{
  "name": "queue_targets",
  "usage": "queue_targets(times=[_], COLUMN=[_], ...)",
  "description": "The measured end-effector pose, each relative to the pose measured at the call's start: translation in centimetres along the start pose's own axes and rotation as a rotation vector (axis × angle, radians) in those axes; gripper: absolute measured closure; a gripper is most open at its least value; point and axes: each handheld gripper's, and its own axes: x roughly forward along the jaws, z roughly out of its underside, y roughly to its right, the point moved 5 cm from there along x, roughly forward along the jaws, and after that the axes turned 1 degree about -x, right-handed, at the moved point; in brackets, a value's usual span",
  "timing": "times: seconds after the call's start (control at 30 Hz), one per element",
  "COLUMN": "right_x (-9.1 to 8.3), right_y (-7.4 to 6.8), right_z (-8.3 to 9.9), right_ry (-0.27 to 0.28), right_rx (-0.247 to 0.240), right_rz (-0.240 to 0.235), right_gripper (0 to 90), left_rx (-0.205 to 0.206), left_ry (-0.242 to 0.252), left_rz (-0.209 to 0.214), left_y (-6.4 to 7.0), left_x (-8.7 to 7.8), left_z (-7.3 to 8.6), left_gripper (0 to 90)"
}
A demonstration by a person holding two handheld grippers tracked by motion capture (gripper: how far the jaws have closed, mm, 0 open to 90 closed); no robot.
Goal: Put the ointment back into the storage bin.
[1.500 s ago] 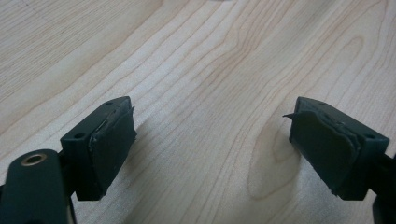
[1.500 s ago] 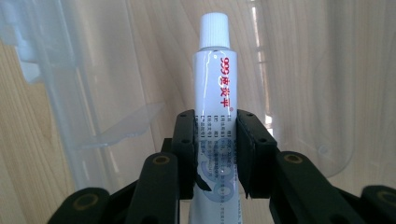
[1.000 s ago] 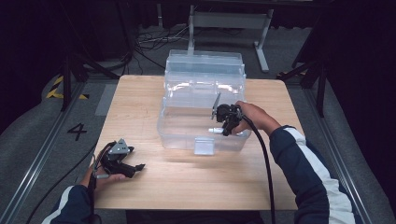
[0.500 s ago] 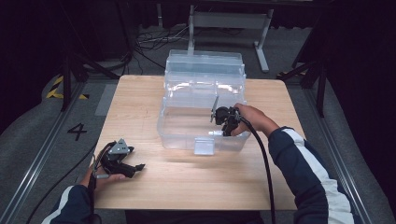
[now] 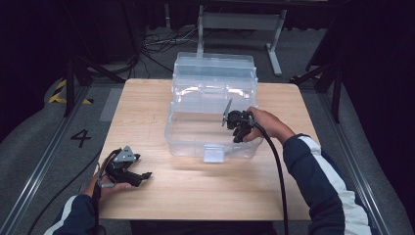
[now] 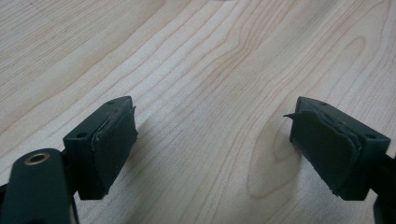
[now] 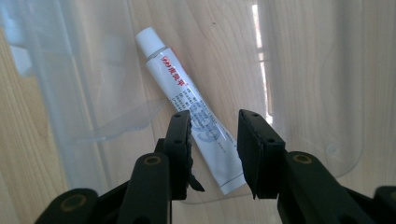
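Observation:
A white tube (image 7: 187, 95) with red and blue print lies on the floor of a clear plastic box (image 5: 182, 142), cap pointing away in the right gripper view. My right gripper (image 7: 214, 122) reaches down into the box's front right corner (image 5: 238, 136). Its jaws straddle the tube's lower half, open, with a thin gap showing on the right side. My left gripper (image 5: 142, 176) rests in a hand on the wooden table (image 5: 147, 107) near the front left. It is open wide (image 6: 212, 126) with only bare wood between the pads.
The box's clear lid (image 5: 215, 61) stands open at the back of the table. A white latch (image 5: 214, 154) sits on the box's front wall. Black cables trail from both grippers. Dark floor and metal stands surround the table.
The right hand has shifted only slightly inside the box. The left gripper has not moved.

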Motion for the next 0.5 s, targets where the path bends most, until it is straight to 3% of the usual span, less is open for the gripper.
queue_targets(times=[0.17,0.5], right_x=[-1.1,-3.8], right_y=[0.3,0.6], right_z=[0.2,0.9], right_ry=[0.046,0.214], right_rx=[0.031,0.083], right_rz=[0.039,0.093], right_gripper=[65.6,63.2], left_rx=[0.003,0.002], left_ry=[0.0,0.001], left_rz=[0.002,0.001], left_y=[0.0,0.0], left_x=[0.1,0.1], left_z=[-0.1,-0.1], left_gripper=[14.5,14.5])
